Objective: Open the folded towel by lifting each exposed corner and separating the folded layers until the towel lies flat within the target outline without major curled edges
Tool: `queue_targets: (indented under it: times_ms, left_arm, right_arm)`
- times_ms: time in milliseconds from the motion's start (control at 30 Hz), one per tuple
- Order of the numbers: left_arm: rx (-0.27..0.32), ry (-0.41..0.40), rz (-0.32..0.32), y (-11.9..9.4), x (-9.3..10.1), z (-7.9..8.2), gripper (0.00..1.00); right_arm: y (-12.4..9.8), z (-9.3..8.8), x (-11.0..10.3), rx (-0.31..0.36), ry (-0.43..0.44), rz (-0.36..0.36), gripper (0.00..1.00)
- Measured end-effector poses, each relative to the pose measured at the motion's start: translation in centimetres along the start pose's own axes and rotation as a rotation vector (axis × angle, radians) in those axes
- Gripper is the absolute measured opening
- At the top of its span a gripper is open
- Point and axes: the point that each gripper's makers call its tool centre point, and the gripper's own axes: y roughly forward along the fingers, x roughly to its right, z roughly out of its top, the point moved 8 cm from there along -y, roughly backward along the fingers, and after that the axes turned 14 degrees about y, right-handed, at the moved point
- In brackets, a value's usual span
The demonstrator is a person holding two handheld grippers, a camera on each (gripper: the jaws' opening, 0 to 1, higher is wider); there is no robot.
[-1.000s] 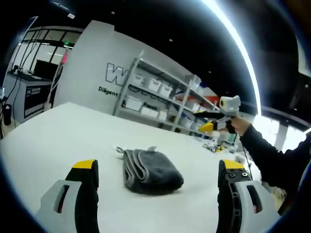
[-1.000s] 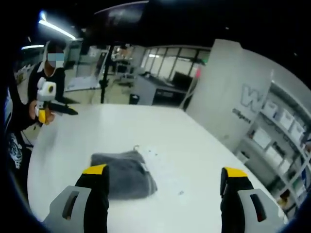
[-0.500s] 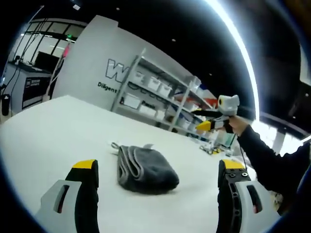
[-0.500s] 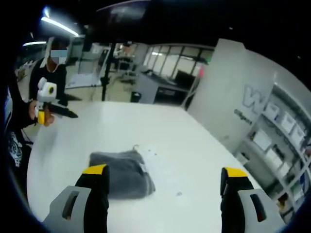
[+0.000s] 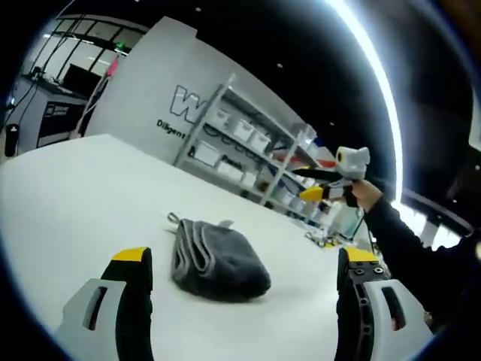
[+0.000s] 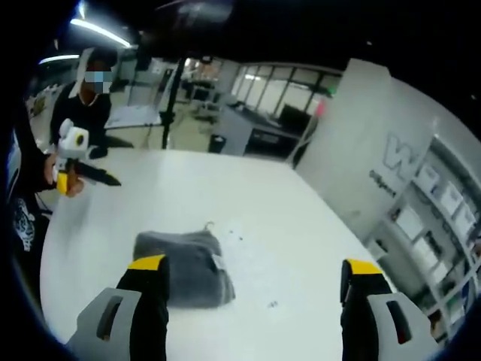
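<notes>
A folded dark grey towel point(image 5: 216, 258) lies on the white table point(image 5: 68, 188), with a small hanging loop at its far left corner. My left gripper point(image 5: 244, 263) is open, held above the table just short of the towel. In the right gripper view the same towel point(image 6: 188, 257) lies ahead of the left jaw, and my right gripper point(image 6: 254, 269) is open and held in the air above the table point(image 6: 248, 203). The right gripper point(image 5: 331, 185) also appears at the right of the left gripper view, and the left gripper point(image 6: 79, 162) at the left of the right gripper view.
Metal shelves with white bins point(image 5: 248, 150) stand behind the table beside a white wall with lettering point(image 5: 150, 83). A person in dark clothes point(image 6: 86, 105) stands at the table's far left edge. Desks and a dark stand point(image 6: 169, 90) lie beyond.
Both cameras have shifted slightly, so the towel sits a little lower and further left in each view. The towel has not moved and both grippers stay open.
</notes>
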Motion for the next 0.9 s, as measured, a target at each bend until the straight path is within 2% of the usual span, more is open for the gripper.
queue_targets:
  times_ms: [500,900]
  left_arm:
    - [-0.003,-0.053,-0.014,1.5,0.7,-1.0,0.99]
    - [-0.013,-0.104,-0.023,2.4,1.0,-2.1,0.96]
  right_arm:
    - [1.4,0.4,0.7,-0.056,-0.013,0.022,0.94]
    - [3.5,1.1,0.2,-0.108,-0.05,0.067,0.91]
